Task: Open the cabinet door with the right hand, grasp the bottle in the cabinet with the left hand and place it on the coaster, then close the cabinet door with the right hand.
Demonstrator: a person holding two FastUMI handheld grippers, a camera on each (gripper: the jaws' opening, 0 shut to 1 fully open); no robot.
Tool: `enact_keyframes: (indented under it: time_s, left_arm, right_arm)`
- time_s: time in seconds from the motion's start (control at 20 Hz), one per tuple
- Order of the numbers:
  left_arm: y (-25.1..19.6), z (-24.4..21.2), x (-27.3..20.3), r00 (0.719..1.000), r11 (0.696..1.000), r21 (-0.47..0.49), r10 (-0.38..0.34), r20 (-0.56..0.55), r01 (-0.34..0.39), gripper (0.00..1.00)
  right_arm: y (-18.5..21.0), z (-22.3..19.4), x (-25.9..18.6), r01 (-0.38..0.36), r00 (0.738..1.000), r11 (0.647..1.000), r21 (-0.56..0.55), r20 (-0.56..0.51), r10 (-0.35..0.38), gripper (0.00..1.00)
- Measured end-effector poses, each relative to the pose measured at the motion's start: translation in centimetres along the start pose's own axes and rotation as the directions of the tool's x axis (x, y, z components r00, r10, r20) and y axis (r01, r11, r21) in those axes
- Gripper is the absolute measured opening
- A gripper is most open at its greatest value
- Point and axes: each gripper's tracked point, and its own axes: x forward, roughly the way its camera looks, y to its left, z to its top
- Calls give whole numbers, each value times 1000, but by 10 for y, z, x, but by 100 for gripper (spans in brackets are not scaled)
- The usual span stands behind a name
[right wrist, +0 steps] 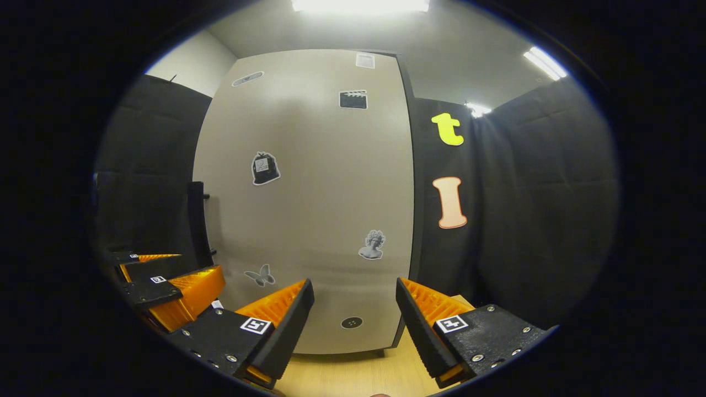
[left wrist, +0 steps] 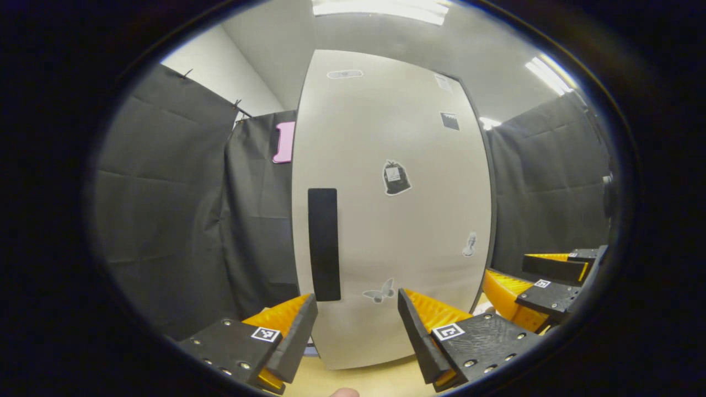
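Now both hand-held grippers hang released, the left hand-held gripper (left wrist: 357,325) and right hand-held gripper (right wrist: 354,317) facing the closed cabinet door (left wrist: 397,220), its black handle (left wrist: 324,244) untouched, above the wooden worktop (right wrist: 353,375).

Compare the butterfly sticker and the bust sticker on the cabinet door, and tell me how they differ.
The butterfly sticker sits low on the cabinet door, nearer the black handle; the bust sticker sits a little higher, nearer the opposite edge. The butterfly sticker is a wide, flat grey shape with spread wings; the bust sticker is taller than it is wide, showing a curly-haired head on a base. Both are small greyscale cut-outs, stuck flat on the closed door.
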Motion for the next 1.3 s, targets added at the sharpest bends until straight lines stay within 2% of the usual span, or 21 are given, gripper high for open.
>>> enact_keyframes:
  time_s: [0.05,0.1,0.15,0.2,0.25,0.4,0.5,0.55,0.65,0.7,0.75,0.8,0.85,0.9,1.25,1.3]
  left_arm:
    - [-1,0,0,1000,1000,-4,-1,0,1,84]
    - [-1,1,0,1000,1000,-7,-2,2,2,89]
    - [0,2,0,1000,1000,-6,1,3,0,84]
    - [1,1,-1,1000,1000,-6,3,4,-3,84]
    - [0,2,-1,1000,1000,-11,0,4,0,89]
    - [-3,2,-3,1000,1000,-11,-5,1,5,80]
    - [-2,4,-5,1000,1000,-8,-4,11,4,80]
    - [-2,5,-4,1000,1000,-7,-5,12,5,84]
    - [0,5,-1,1000,1000,-13,-8,11,8,84]
    - [2,2,0,1000,1000,-15,-7,6,7,89]
    - [3,3,1,1000,1000,-19,-8,5,8,84]
    - [5,3,1,1000,1000,-23,-8,7,8,84]
    - [8,5,1,1000,1000,-23,-2,11,3,89]
    - [8,6,0,1000,1000,-20,-2,15,2,84]
    - [4,12,-3,999,1000,-8,-21,42,22,84]
    - [4,13,-4,999,1000,-8,-23,43,23,89]
  right_arm:
    - [0,1,0,-2,1000,1000,4,-2,2,93]
    - [0,1,0,-2,1000,1000,7,-2,2,93]
    - [0,2,0,-1,1000,1000,7,0,1,93]
    - [0,3,-1,-1,1000,1000,7,3,1,93]
    - [1,2,-1,-3,1000,1000,7,3,3,93]
    - [5,1,-3,-18,1000,1000,-6,-4,17,93]
    - [6,2,-4,-20,1000,1000,-9,-2,20,93]
    - [5,3,-4,-19,1000,1000,-9,-1,19,93]
    - [4,3,-6,-19,1000,1000,-6,-3,19,93]
    - [4,3,-6,-19,1000,1000,-5,-5,19,93]
    - [5,4,-7,-21,1000,1000,2,-3,21,93]
    - [5,5,-6,-25,1000,1000,13,0,25,93]
    - [5,6,-6,-23,1000,1000,15,0,23,93]
    - [3,6,-6,-18,1000,1000,10,0,18,93]
    - [5,7,-10,-18,1000,1000,9,-3,18,93]
    - [5,7,-11,-17,1000,1000,10,-5,17,93]
